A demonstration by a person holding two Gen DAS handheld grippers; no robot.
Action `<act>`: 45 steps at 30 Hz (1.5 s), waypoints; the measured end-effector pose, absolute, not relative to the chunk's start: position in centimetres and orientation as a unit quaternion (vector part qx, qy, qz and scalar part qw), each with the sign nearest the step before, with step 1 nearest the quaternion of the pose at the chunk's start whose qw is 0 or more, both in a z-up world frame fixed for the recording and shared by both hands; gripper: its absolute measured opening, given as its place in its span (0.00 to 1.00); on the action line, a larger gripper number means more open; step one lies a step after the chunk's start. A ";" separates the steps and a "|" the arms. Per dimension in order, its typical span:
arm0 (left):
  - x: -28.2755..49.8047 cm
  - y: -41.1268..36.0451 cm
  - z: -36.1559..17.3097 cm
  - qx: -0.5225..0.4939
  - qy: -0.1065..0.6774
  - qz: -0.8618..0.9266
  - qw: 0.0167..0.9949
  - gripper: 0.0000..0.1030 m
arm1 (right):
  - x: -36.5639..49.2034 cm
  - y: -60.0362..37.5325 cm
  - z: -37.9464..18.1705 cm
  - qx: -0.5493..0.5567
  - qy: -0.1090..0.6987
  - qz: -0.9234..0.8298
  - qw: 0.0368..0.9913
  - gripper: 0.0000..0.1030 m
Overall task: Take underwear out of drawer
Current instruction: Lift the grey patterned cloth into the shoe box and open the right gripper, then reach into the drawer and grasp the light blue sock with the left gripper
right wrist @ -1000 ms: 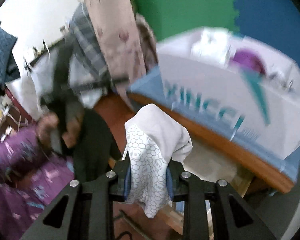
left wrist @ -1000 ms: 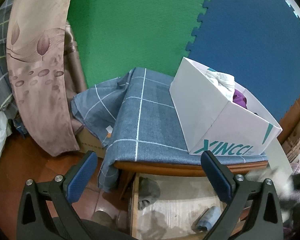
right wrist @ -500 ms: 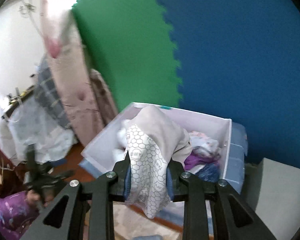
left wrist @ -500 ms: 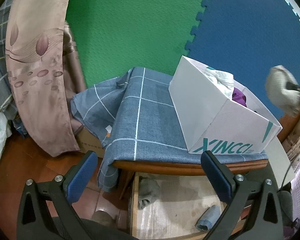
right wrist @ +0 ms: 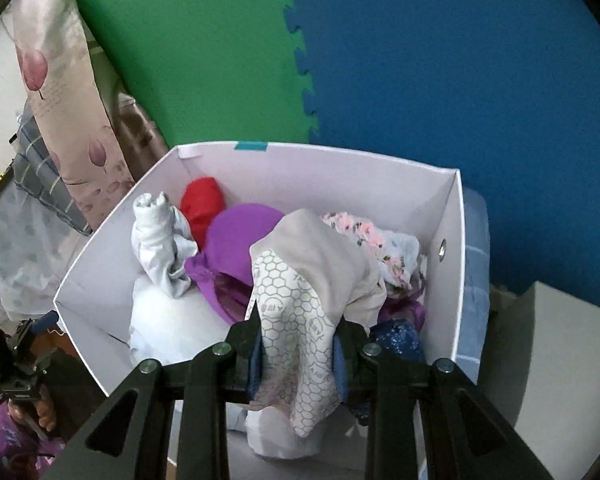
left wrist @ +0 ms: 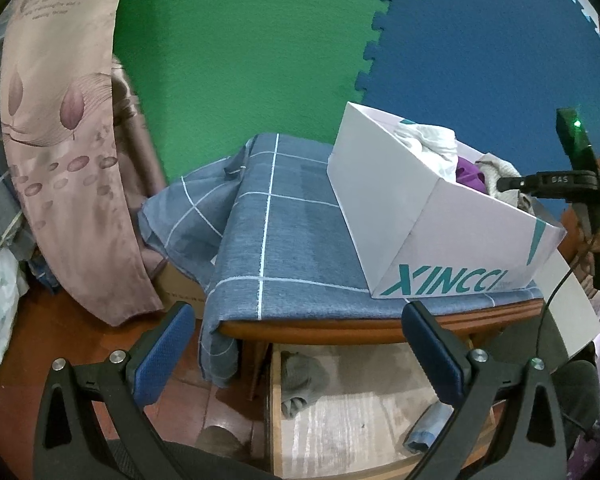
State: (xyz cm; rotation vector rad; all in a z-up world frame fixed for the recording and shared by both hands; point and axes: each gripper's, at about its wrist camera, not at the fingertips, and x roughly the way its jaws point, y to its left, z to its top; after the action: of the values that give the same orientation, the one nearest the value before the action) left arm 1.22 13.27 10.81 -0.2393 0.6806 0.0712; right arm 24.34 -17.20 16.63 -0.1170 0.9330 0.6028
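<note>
Underwear [right wrist: 300,304] clamped in right hand-held gripper [right wrist: 298,356], above white box [right wrist: 448,280].

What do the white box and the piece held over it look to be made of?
The white box looks like thin matte cardboard: creased folded walls, printed lettering. The beige underwear in the right gripper looks like soft knit fabric, its hexagon-printed panel probably a lining.

the box [left wrist: 432,216] stands on the cloth [left wrist: 284,240] at the right end of the table [left wrist: 340,326]; the open drawer [left wrist: 364,420] lies below the table's front edge; garments [right wrist: 236,248] are piled in the box; a curtain [left wrist: 60,140] hangs left of the table.
</note>
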 end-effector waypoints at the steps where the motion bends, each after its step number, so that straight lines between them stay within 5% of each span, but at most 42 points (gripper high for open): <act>1: 1.2 13.3 10.8 -0.116 0.333 0.034 0.935 1.00 | 24.4 -17.1 16.3 -0.062 0.445 0.282 0.848 0.27; 14: 1.1 13.2 10.7 -0.109 0.337 0.037 0.934 1.00 | 22.4 -16.5 16.3 -0.097 0.417 0.265 0.864 0.42; 24: 0.8 14.3 10.8 -0.134 0.335 0.033 0.932 1.00 | 9.6 -18.2 21.2 -0.136 0.236 0.326 0.905 0.47; 32: 0.9 12.0 10.4 -0.100 0.361 -0.031 0.927 0.99 | 3.0 -24.8 16.9 -0.144 0.278 0.282 0.907 0.50; 37: 2.0 6.5 7.4 -0.079 0.455 -0.122 0.878 0.99 | 3.3 -33.6 13.9 -0.039 0.331 0.212 0.918 0.50; 45: 4.1 -4.8 3.8 0.016 0.502 -0.175 0.847 0.99 | 2.4 -38.0 10.9 0.041 0.348 0.193 0.917 0.51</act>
State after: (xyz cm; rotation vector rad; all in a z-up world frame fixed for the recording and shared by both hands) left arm 4.13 -4.83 3.77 0.0329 1.0596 -0.3699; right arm 2.42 -38.01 10.86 0.0841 0.7153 0.3961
